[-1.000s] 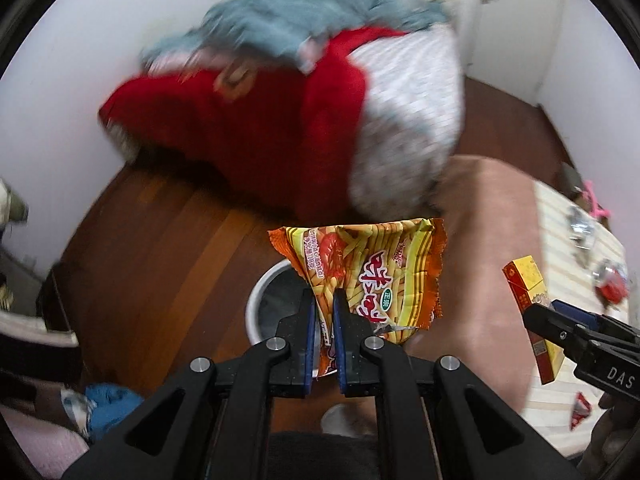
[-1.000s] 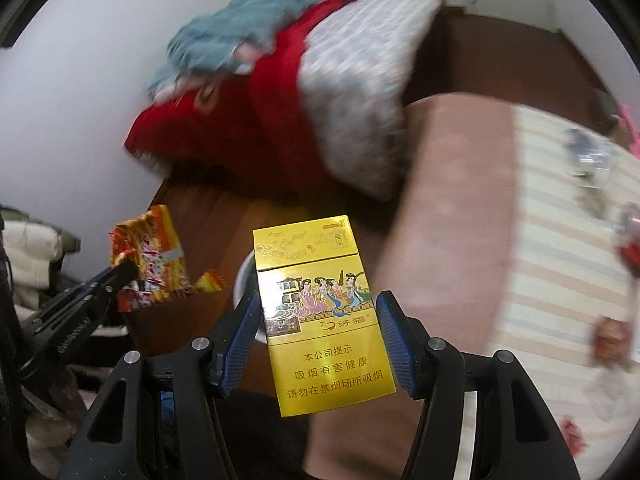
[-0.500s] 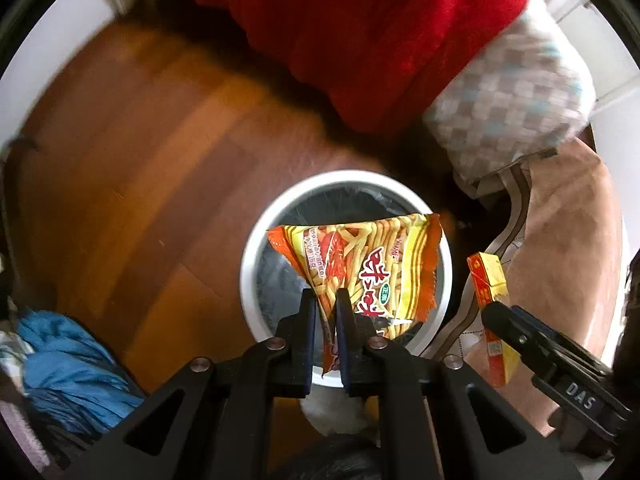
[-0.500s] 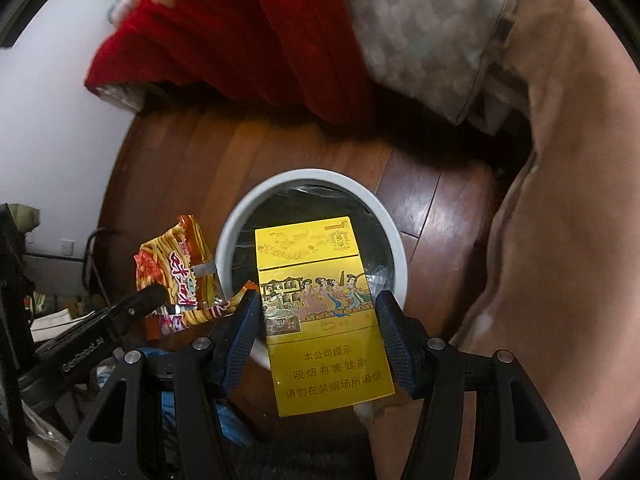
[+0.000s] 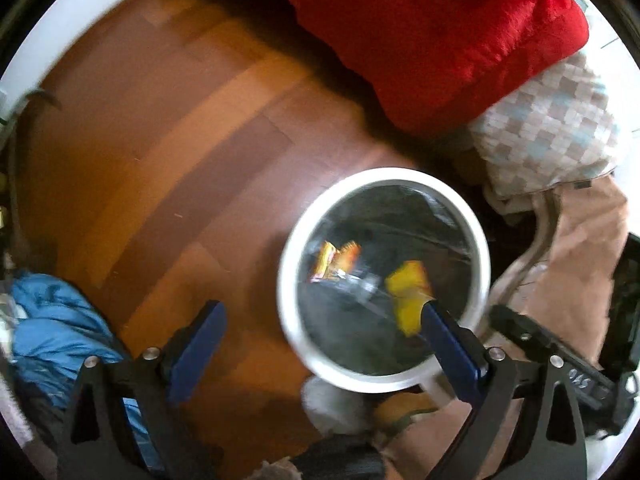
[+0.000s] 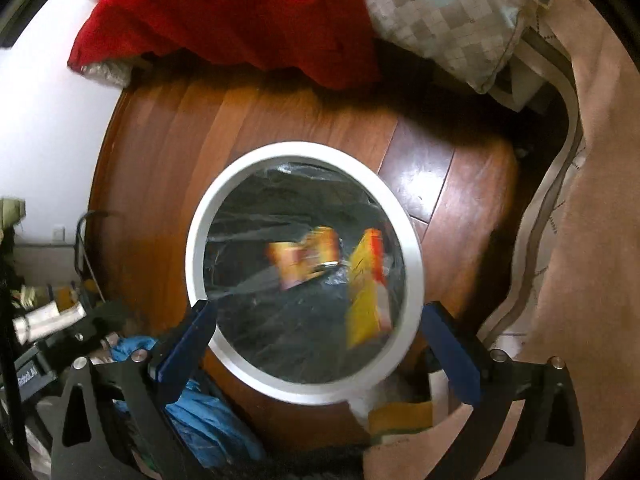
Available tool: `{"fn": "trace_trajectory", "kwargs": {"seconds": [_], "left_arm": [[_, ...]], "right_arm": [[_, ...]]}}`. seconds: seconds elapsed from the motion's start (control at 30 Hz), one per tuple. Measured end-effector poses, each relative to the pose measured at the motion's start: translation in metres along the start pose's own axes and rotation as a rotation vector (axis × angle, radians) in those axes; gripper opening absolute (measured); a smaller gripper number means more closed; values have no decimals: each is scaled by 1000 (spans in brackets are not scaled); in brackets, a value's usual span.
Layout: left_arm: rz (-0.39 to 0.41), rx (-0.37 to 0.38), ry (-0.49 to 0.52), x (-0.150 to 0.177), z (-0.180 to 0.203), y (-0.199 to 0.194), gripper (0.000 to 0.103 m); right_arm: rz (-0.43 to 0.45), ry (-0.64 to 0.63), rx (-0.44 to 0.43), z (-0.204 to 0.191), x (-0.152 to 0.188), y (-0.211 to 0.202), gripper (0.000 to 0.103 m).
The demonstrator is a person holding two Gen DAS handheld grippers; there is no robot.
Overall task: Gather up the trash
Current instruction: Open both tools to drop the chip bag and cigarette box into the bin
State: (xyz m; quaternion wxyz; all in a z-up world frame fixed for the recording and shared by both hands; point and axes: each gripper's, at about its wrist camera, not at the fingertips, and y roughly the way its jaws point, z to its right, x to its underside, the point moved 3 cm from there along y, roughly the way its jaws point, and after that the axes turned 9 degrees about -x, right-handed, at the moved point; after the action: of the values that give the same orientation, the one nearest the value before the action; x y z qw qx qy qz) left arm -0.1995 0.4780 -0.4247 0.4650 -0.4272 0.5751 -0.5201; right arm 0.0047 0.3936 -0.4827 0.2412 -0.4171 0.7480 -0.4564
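Note:
A round white trash bin with a black liner stands on the wooden floor. Inside it are the orange snack wrapper and the yellow cigarette box, both blurred. My left gripper is open and empty, over the bin's left edge. My right gripper is open and empty, straddling the bin from above. The right gripper's body shows at the lower right of the left wrist view, and the left gripper's body at the lower left of the right wrist view.
A red blanket and a checked pillow lie beyond the bin. A tan cover is on the right. Blue cloth lies on the floor at the left.
Both grippers opened. The snack wrapper and the cigarette box left the jaws and dropped into the bin. Both views tilted further down over the bin.

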Motion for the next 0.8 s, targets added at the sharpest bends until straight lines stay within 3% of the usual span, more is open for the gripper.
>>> {"fn": "trace_trajectory", "kwargs": {"seconds": [0.17, 0.33, 0.53, 0.8], "left_arm": [[94, -109, 22, 22, -8, -25, 100], [129, -136, 65, 45, 5, -37, 100], [158, -140, 105, 65, 17, -54, 100], [255, -128, 140, 87, 28, -106, 100]], "right_arm": [[7, -75, 62, -11, 18, -18, 103], [15, -133, 185, -15, 44, -37, 103], [39, -153, 211, -16, 73, -60, 103], [134, -181, 193, -37, 93, -109, 103]]}}
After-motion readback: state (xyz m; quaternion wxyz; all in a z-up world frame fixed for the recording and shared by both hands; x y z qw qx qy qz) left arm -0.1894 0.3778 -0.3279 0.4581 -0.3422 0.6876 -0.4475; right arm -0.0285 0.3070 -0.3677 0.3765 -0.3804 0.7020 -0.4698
